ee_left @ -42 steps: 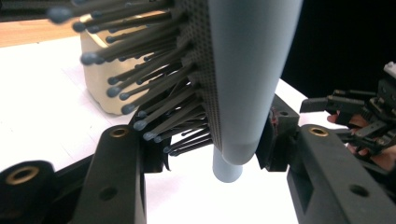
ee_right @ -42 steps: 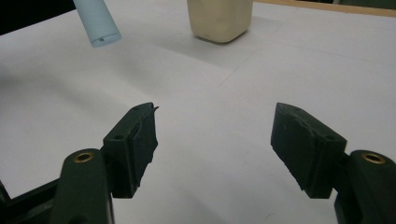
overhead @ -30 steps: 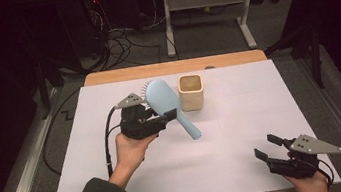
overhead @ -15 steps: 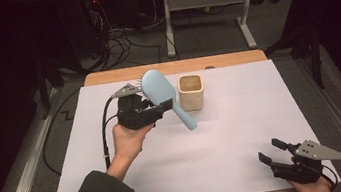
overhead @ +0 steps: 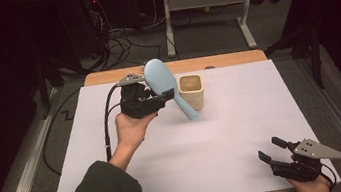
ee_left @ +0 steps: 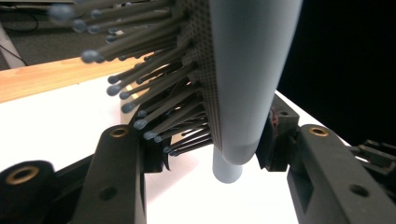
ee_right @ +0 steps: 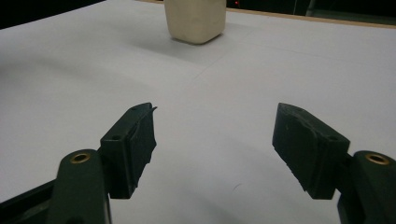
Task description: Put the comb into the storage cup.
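The left gripper [overhead: 161, 97] is clamping a blue hairbrush [overhead: 162, 79] by its head, holding it above the table at eleven o'clock, handle pointing toward the cream cup [overhead: 191, 92]. Next, I judge, the handle is going into that seemingly empty cup. The right gripper [overhead: 271, 149] is idling wide open, empty, at five o'clock.

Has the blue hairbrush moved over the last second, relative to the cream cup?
Yes. The hairbrush, clamped in the left gripper, has tipped more upright, its handle end swinging toward the cup, which stayed put.
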Demonstrator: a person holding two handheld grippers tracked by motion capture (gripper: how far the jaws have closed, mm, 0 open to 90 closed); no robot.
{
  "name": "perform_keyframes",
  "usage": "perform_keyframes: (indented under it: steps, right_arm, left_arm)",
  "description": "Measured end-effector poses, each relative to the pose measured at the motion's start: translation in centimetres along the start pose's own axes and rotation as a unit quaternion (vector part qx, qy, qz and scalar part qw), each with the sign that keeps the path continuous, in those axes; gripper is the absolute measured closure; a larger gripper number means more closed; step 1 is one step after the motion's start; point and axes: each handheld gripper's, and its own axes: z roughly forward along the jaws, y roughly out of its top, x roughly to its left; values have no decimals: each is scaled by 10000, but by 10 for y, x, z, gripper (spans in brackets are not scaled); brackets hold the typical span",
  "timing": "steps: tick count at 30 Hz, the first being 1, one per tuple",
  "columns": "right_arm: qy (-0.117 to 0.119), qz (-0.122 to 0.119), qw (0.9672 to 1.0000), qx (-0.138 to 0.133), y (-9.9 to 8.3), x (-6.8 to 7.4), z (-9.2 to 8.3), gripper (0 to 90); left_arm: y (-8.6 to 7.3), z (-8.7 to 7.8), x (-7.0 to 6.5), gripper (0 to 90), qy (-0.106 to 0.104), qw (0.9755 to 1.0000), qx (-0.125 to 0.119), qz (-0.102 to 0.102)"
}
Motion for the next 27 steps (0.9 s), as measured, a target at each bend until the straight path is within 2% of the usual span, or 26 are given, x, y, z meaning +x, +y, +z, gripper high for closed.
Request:
perform_keyframes:
  steps: [9, 16, 27]
  right_arm:
    - [60, -44, 10000, -9, 0, 2, 1, 302]
    - [109, 30, 9999, -23, 0, 3, 0, 297]
    - [88, 27, 9999, -41, -1, 3, 0, 296]
  left_arm:
    - [12, 6, 1, 538, 86, 10000, -20, 9]
    - [18, 12, 6, 538, 175, 9998, 2, -32]
    - [26, 21, 10, 538, 267, 9996, 5, -88]
